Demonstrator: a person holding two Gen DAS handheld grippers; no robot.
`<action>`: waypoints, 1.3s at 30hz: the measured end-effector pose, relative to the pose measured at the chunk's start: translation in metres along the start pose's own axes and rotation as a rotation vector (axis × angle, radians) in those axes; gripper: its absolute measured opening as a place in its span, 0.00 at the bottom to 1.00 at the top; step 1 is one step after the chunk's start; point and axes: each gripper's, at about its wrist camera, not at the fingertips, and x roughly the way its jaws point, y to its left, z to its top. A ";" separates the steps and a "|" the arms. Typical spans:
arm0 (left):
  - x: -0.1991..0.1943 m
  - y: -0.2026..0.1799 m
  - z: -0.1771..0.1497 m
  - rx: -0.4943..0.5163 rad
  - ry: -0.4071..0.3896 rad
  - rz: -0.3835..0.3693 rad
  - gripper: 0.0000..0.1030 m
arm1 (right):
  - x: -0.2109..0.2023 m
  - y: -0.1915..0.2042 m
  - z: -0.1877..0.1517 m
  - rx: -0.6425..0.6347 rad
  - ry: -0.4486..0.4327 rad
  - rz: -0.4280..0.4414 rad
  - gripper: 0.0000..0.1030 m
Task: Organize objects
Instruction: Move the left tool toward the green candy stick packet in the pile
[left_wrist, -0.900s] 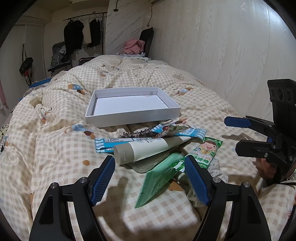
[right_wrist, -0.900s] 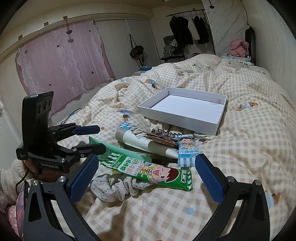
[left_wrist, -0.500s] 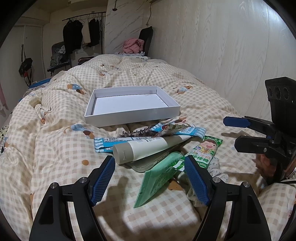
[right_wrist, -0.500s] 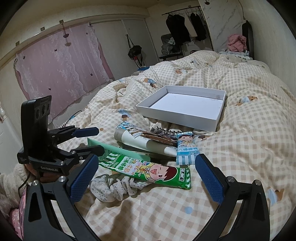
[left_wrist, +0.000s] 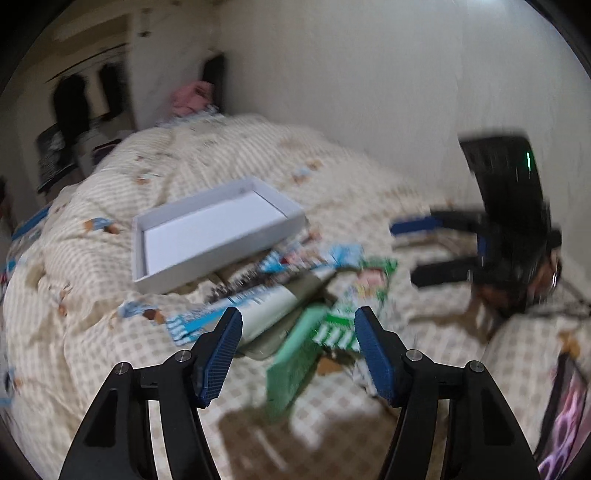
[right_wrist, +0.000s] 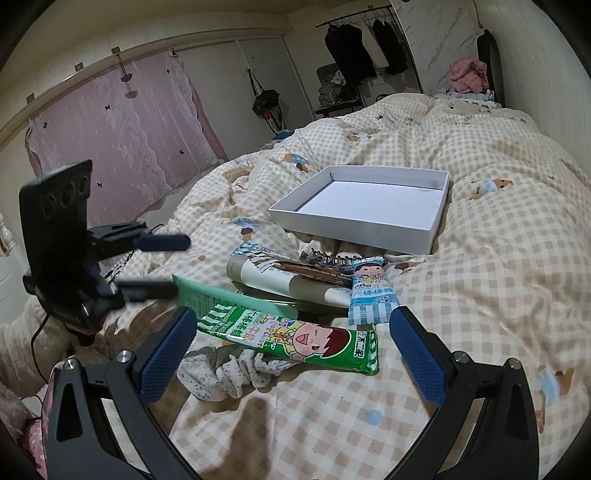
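Note:
A pile lies on the checked quilt in front of an empty white box (right_wrist: 351, 229). In it are a green snack pack with a cartoon child (right_wrist: 295, 339), a blue snack pack (right_wrist: 371, 291), a white tube (right_wrist: 280, 280), a mint-green tube (right_wrist: 221, 295), a spiral notebook (right_wrist: 328, 258) and a speckled sock (right_wrist: 229, 373). My right gripper (right_wrist: 291, 314) stands wide open just above the green snack pack, touching nothing. My left gripper (left_wrist: 297, 312) hangs open over the white tube (left_wrist: 266, 310) and the mint-green tube (left_wrist: 295, 354); this view is blurred. Each gripper shows in the other's view: right (left_wrist: 417, 248), left (right_wrist: 179, 265).
The white box (left_wrist: 229, 254) sits on a rise of the quilt behind the pile. A pale wall runs along the bed's far side. A pink curtain (right_wrist: 110, 147), hanging clothes (right_wrist: 354, 48) and a chair stand beyond the bed. A cable (right_wrist: 37, 332) trails at the near left.
The left wrist view has swung and gone blurred as that gripper moves toward the pile, and its jaws stand narrower than before. The right gripper has edged closer to the green snack pack.

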 end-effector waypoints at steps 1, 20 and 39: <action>0.005 -0.005 0.004 0.033 0.015 -0.004 0.61 | -0.001 -0.001 0.000 0.005 -0.003 0.001 1.00; 0.118 -0.039 0.073 0.297 0.269 -0.174 0.35 | -0.015 -0.081 -0.017 0.426 -0.099 0.178 1.00; 0.163 -0.010 0.068 -0.058 0.283 -0.295 0.37 | -0.010 -0.085 -0.018 0.436 -0.082 0.174 1.00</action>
